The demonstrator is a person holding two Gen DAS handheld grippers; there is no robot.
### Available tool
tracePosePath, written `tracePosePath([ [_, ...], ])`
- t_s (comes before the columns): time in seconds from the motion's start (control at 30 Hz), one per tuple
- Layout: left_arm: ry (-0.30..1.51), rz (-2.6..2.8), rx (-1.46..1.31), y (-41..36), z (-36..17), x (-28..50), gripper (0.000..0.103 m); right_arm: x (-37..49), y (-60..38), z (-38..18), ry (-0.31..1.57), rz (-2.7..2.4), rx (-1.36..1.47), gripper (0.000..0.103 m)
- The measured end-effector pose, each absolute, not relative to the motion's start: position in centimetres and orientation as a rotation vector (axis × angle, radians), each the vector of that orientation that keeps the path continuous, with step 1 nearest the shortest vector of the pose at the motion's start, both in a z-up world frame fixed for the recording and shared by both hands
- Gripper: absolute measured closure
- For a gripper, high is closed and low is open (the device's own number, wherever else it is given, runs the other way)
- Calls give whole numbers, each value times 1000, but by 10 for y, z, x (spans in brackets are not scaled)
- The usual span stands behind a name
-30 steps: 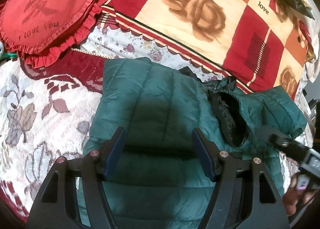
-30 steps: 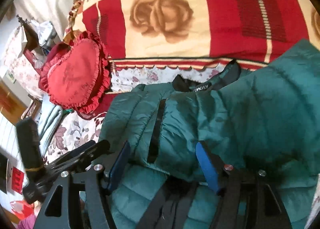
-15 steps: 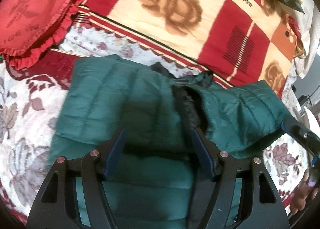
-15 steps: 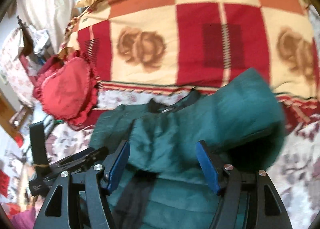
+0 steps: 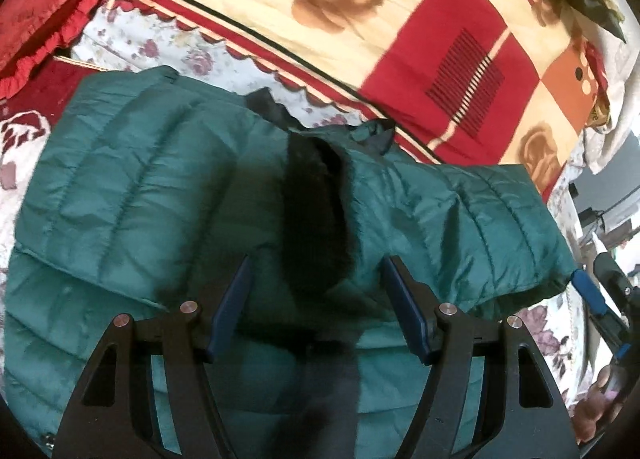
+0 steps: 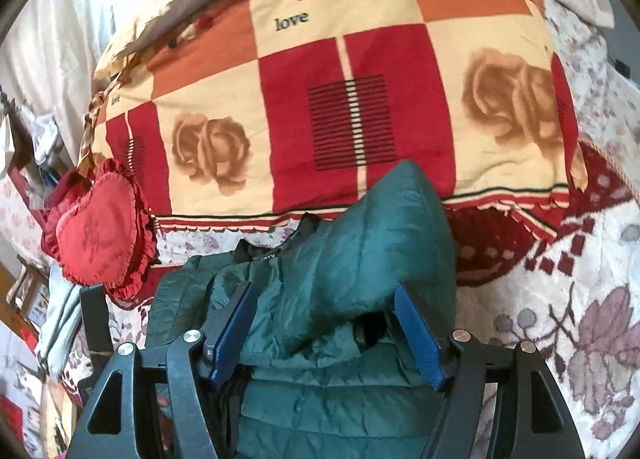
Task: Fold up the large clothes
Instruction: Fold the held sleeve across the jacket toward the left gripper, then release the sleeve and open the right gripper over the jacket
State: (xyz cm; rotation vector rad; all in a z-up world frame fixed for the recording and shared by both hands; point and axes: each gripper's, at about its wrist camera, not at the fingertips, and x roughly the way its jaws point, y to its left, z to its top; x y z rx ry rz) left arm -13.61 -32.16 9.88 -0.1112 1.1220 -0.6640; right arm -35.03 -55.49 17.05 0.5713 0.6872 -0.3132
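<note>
A dark green quilted puffer jacket (image 5: 152, 195) lies on the bed, front up, with its black lining (image 5: 316, 215) showing along the open middle. Its right sleeve (image 5: 480, 219) lies spread out to the right. My left gripper (image 5: 316, 307) is open, just above the jacket's middle. In the right wrist view the jacket (image 6: 320, 371) fills the lower middle and the sleeve (image 6: 384, 243) rises in a hump between the fingers. My right gripper (image 6: 326, 335) is open around that sleeve and does not pinch it; it also shows at the right edge of the left wrist view (image 5: 600, 299).
A red, cream and orange rose blanket (image 6: 352, 107) lies folded beyond the jacket. A red heart-shaped frilled cushion (image 6: 100, 235) sits at the left. The floral bedspread (image 6: 580, 319) extends to the right. Clutter and furniture stand past the bed's left edge (image 6: 24, 163).
Both grippers have moved back and to the right. The sleeve, earlier folded over the jacket's body, now lies stretched out to the right. Both grippers stay open.
</note>
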Motion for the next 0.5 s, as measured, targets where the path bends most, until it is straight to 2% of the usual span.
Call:
tracePosePath([
  [0.17,1098,-669,-207,-308,103,-134,35,-359,-559,170,674,-315,579,33],
  [0.23,1118,-650,-195,-311,99,-130,26,-361,-563,168,669,-315,600,33],
  [0.27,1132,-648,-188,-314,96,-128,25,-361,-564,166,667,-311,614,33],
  [0.5,1113,-648,-119,-339,91,-134,25,-363,-567,161,679,-315,626,32],
])
